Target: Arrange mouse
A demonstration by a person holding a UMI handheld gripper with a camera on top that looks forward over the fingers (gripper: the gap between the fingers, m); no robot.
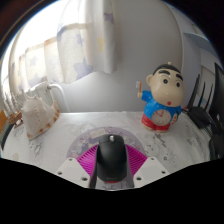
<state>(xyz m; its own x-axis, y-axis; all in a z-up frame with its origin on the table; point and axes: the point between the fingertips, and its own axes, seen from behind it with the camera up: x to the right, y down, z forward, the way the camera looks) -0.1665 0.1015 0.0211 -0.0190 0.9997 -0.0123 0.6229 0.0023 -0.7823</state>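
Note:
A black computer mouse (112, 158) sits between my two fingers, its nose pointing away from me. The magenta pads (88, 156) press against both of its sides, so my gripper (112, 160) is shut on it. The mouse is held just above the white tabletop (75, 132). Its rear end is hidden below by the gripper body.
A cartoon boy figurine (160, 98) in a blue shirt stands ahead to the right. A clear plastic bag (40, 112) with something inside lies ahead to the left. A white curtain and wall (110, 40) rise behind the table.

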